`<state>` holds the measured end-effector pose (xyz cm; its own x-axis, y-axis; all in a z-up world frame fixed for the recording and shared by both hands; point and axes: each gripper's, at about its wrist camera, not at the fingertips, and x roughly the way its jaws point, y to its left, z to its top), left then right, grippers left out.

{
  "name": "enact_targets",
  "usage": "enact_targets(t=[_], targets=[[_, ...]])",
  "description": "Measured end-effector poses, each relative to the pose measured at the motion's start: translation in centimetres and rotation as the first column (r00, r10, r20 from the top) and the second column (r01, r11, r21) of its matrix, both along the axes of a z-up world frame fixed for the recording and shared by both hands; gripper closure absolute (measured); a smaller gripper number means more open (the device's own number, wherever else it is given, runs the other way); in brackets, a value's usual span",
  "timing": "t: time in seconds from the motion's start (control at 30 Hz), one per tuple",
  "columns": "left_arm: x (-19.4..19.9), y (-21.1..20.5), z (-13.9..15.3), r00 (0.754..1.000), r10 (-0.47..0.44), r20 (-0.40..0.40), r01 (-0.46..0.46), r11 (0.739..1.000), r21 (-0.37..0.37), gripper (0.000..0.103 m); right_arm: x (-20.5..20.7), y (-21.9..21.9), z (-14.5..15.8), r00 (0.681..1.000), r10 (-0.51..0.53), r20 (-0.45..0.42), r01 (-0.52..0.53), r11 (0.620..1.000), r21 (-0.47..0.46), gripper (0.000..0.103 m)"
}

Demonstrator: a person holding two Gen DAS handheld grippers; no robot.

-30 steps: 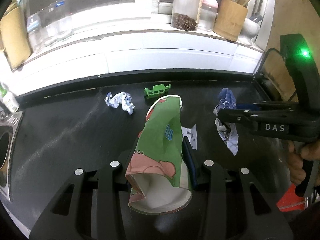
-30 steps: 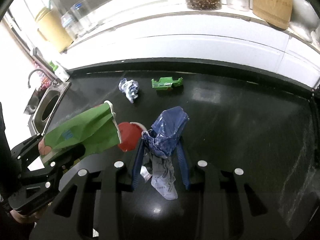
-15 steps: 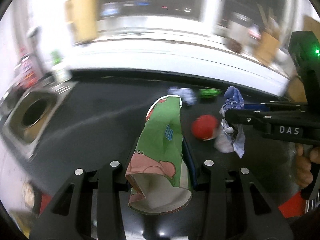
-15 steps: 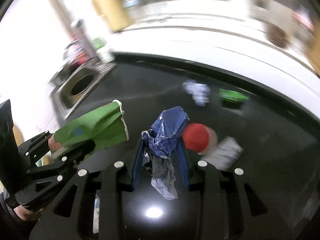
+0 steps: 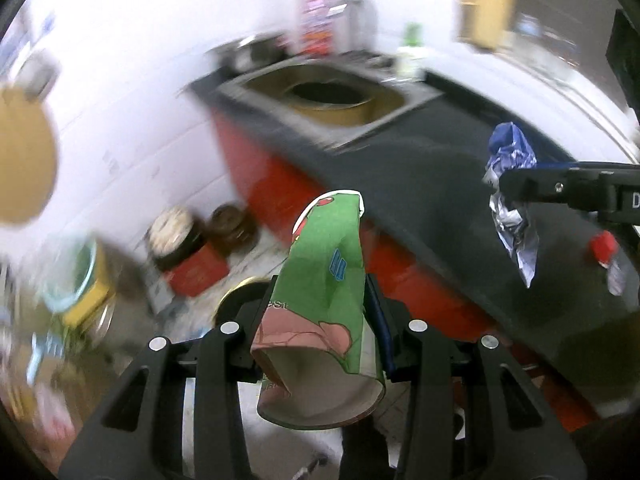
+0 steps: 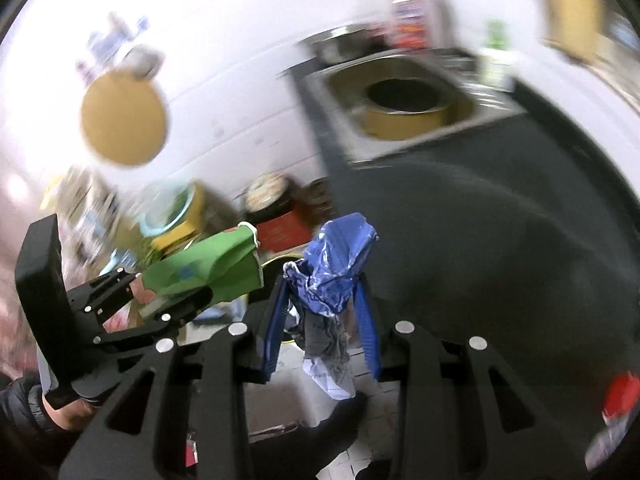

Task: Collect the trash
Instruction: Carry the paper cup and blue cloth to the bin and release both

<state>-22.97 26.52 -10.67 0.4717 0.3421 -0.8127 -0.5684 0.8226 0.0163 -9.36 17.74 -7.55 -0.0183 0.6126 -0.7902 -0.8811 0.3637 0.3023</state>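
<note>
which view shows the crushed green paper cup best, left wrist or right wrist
The left wrist view: the crushed green paper cup fills the centre, sharp, clamped in the left gripper, with its printed side and flattened open end visible. The right wrist view shows it smaller, side-on at the left, partly hidden by the gripper.

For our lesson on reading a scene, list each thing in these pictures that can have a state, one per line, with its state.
Green paper cup: crushed, clamped sideways in the left gripper.
Blue wrapper: crumpled, pinched in the right gripper, hanging below it.
Red-capped item: lying on the black counter.
Sink: holds a round yellow basin.
</note>
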Motion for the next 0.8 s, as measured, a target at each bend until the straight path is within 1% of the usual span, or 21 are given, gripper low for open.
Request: enact_targets(t=[0.03,0.1,0.2,0.3,0.43,0.53,0.63,0.73,0.8], targets=[[-1.2,1.1,-0.6,0.999,0.033,-0.005,-0.033,0.999,-0.016,0.063,-1.2,2.2,-0.7,0.999,0.041,-0.011,-0.041,0.999,-0.01,0.07],[-3.0,2.9,-1.9,0.996,0.082,-0.02,-0.083,0.996,-0.034,0.063,-2.9,5.2,-2.1,0.996,0.086,-0.026,-0.087,0.996,-0.025,0.07],[-4.5,4.7,-4.0,0.991,0.131,-0.04,-0.133,0.99,-0.047,0.063,-5.2,9.5,-4.8,0.988,0.146,-0.056,-0.15,0.987,-0.057,0.07],[-5.5,7.1,-6.9,0.982,0.186,-0.043,-0.19,0.977,-0.094,0.063,-6.5,13.1,-8.1,0.982,0.169,-0.082,-0.176,0.979,-0.098,0.069],[-5.2,8.9,-10.6,0.974,0.214,-0.067,-0.222,0.966,-0.132,0.063,-6.7,17.1,-12.9,0.98,0.167,-0.112,-0.183,0.97,-0.157,0.069],[-5.1,10.3,-13.6,0.971,0.224,-0.085,-0.234,0.96,-0.151,0.063,-6.9,19.7,-16.1,0.976,0.165,-0.144,-0.191,0.962,-0.194,0.069],[-5.0,11.7,-16.0,0.968,0.228,-0.108,-0.244,0.954,-0.176,0.063,-7.0,21.4,-18.7,0.975,0.163,-0.152,-0.196,0.952,-0.236,0.069],[-4.9,12.8,-17.6,0.966,0.232,-0.113,-0.25,0.949,-0.192,0.063,-6.9,22.4,-20.3,0.975,0.16,-0.156,-0.197,0.947,-0.255,0.069],[-4.8,13.2,-18.3,0.966,0.232,-0.116,-0.251,0.948,-0.194,0.062,-6.6,22.7,-20.7,0.975,0.157,-0.16,-0.195,0.945,-0.261,0.068]])
